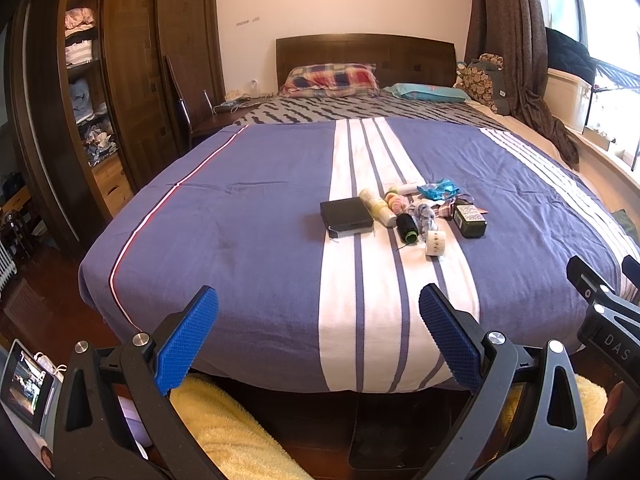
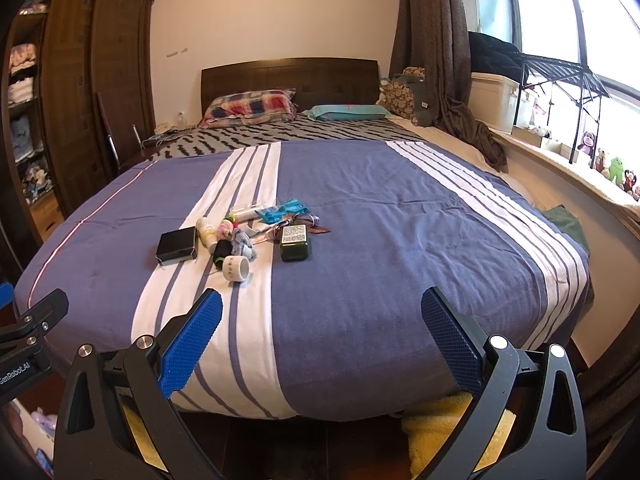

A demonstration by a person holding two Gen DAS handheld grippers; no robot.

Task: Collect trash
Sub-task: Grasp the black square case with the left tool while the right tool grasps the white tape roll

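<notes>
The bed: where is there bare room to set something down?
Crowded only mid-bed, from the black box to the green bottle. Bare blanket lies right of the bottle, left of the box, and between the tape roll and the foot edge.

A cluster of small items is lying on my bed's blue-and-white striped blanket (image 1: 248,216), mostly on its white band. A black box (image 1: 346,217) is sitting flat at the left edge of the cluster, with a cream bottle (image 1: 376,206) lying beside it and a black thread spool (image 1: 407,229) and white tape roll (image 1: 436,242) lying nearest me. A crumpled blue wrapper (image 1: 438,189) is resting at the far side, and a dark green box (image 1: 471,220) is lying at the right.
</notes>
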